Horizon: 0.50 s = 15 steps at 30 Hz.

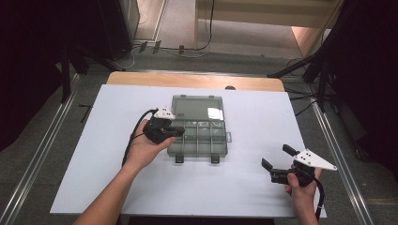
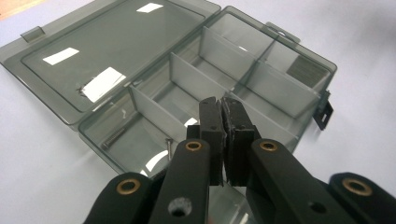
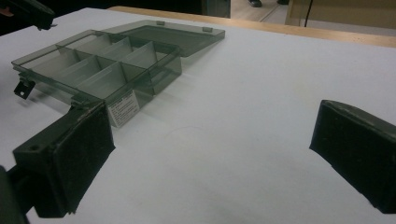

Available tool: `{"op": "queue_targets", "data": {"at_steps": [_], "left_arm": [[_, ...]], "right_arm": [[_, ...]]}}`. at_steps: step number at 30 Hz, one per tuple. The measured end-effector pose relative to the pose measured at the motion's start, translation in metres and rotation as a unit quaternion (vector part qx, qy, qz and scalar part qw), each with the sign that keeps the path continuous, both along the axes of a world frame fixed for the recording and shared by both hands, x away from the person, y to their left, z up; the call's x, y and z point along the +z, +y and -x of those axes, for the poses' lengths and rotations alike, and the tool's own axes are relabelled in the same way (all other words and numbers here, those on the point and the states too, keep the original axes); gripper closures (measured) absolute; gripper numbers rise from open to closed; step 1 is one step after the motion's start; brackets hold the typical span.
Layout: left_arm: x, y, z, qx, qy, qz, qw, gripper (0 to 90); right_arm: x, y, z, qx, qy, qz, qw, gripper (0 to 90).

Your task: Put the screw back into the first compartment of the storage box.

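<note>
Near the middle of the white table [image 1: 94, 154] sat the box [image 1: 199, 138], a smoky see-through organizer with its lid [image 1: 196, 107] flipped flat toward the far edge. Dividers split the tray into small compartments. From the left gripper view I could make out a screw [image 2: 113, 137] lying in the corner compartment next to the lid hinge, plus a second screw [image 2: 168, 148] leaning at that compartment's near wall. A white label [image 3: 123, 108] was stuck on one short outer wall, seen from the right gripper view, and two dark latches [image 1: 179, 159] hung off the front.

My left gripper [image 1: 179, 131] hovered over the tray's left end, jaws pinched together with nothing visible between the pads. Couldn't tell if it touched the box.

My right gripper [image 1: 276, 158] was well apart from the box, off toward the table's right near corner, jaws spread wide and empty, pointing back at the box.
</note>
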State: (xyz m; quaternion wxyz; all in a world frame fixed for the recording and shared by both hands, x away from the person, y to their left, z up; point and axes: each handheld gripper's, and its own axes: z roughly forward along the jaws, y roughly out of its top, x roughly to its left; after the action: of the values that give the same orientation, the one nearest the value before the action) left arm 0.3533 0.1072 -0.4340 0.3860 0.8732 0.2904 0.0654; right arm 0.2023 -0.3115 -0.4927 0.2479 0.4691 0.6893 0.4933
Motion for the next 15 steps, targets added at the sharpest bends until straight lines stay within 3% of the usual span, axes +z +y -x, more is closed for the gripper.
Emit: {"op": "queue_targets", "data": {"at_steps": [15], "left_arm": [[-0.013, -0.002, -0.026, 0.028, 0.017, -0.003, 0.9995, 88.0]], "right_arm": [[0.0, -0.001, 0.0, 0.0, -0.001, -0.002, 1.0, 0.0]]}}
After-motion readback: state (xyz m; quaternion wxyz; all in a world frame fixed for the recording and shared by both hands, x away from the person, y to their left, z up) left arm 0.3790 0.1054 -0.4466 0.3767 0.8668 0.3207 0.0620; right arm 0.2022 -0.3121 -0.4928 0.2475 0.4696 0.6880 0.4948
